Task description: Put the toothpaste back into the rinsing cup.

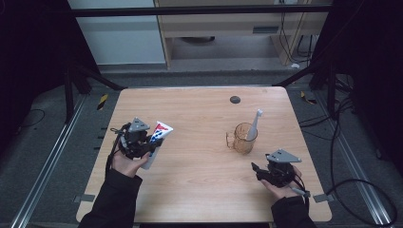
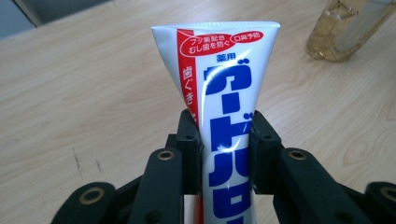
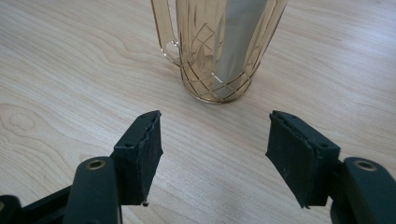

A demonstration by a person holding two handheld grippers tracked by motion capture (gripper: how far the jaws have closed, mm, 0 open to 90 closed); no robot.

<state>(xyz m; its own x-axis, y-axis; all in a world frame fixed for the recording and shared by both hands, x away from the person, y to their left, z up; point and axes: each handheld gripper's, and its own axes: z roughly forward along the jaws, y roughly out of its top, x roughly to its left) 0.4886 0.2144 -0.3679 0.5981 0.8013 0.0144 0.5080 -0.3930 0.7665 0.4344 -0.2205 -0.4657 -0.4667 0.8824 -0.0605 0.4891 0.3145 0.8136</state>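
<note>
A white toothpaste tube (image 1: 157, 137) with red and blue print is clamped in my left gripper (image 1: 151, 144) above the table's left side. In the left gripper view the tube (image 2: 224, 93) rises between the two black pads (image 2: 189, 135), flat end pointing away. An amber glass mug (image 1: 243, 137) stands right of centre with a white toothbrush (image 1: 254, 124) leaning in it. My right gripper (image 1: 256, 170) hovers near the front right, open and holding nothing. In the right gripper view the mug (image 3: 219, 46) stands just beyond its spread pads (image 3: 144, 149).
The wooden table (image 1: 199, 190) has a small dark round disc (image 1: 235, 99) near its far edge. Metal rails and cables run along the floor on both sides. A person's dark sleeves come in from the bottom edge.
</note>
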